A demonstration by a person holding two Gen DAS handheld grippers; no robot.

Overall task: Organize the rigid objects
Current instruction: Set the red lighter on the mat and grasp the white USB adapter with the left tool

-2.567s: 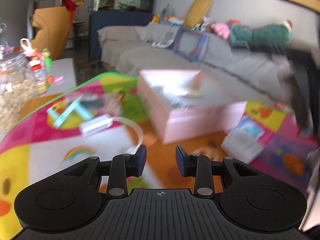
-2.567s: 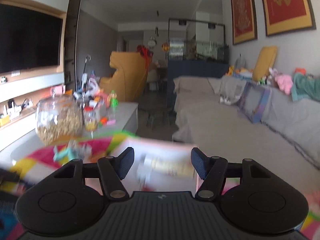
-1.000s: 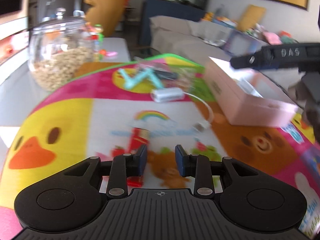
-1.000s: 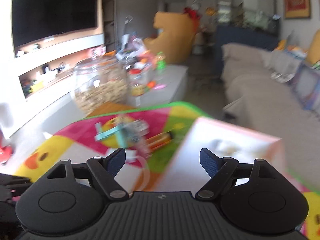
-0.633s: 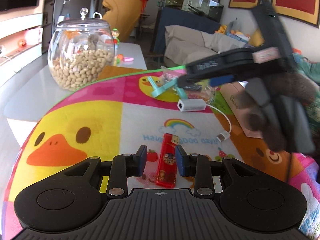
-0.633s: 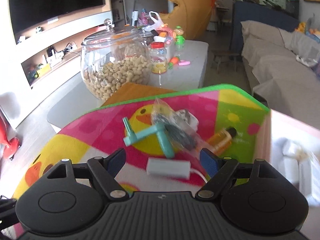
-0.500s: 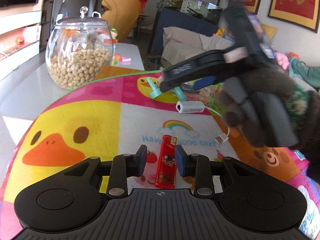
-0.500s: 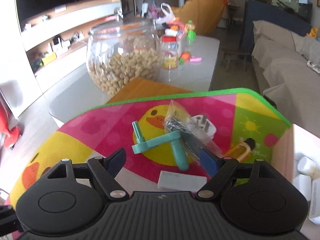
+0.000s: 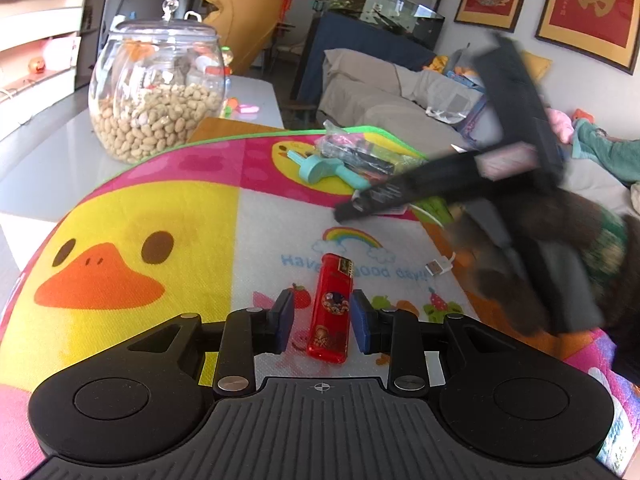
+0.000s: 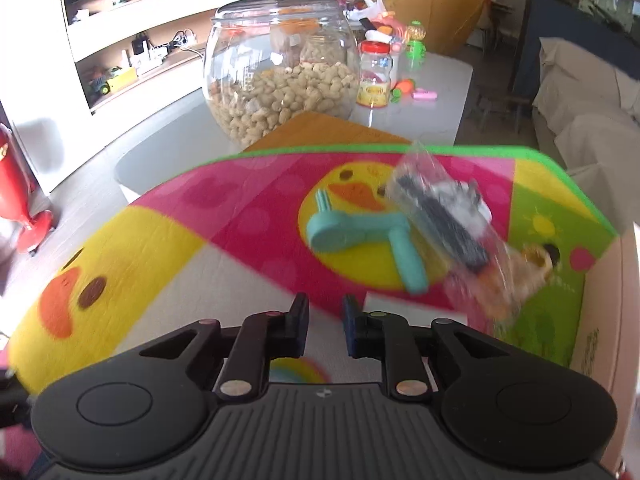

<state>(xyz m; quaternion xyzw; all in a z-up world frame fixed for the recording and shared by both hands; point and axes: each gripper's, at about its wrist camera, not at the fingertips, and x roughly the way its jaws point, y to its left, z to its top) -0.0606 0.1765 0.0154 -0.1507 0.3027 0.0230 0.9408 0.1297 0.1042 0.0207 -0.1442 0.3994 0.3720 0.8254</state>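
A: Covering the near surface: a bright play mat (image 9: 160, 200) with a yellow duck, a rainbow and printed letters. Past its far-left edge, a glass jar of peanuts (image 9: 156, 92) on a grey table (image 10: 160, 160). Farther off, a draped sofa (image 9: 384, 96) and red framed pictures (image 9: 592, 4) on the right wall.

B: And on the mat?

A: Lying near, a red lighter (image 9: 331, 308); farther off, a teal plastic tool (image 10: 360, 240) just beside a clear bag of dark parts (image 10: 444, 216). At far right, the wall of a pink box (image 10: 608, 312).

B: Left gripper (image 9: 322, 326)?

A: Fingers narrowly apart, straddling the lighter's near end, small gaps visible on both sides, not clamped.

B: Right gripper (image 10: 324, 324)?

A: Fingers drawn close together, nothing between them, poised over the mat short of the teal tool. Blurred in the left view, in a dark-gloved hand (image 9: 552, 264).
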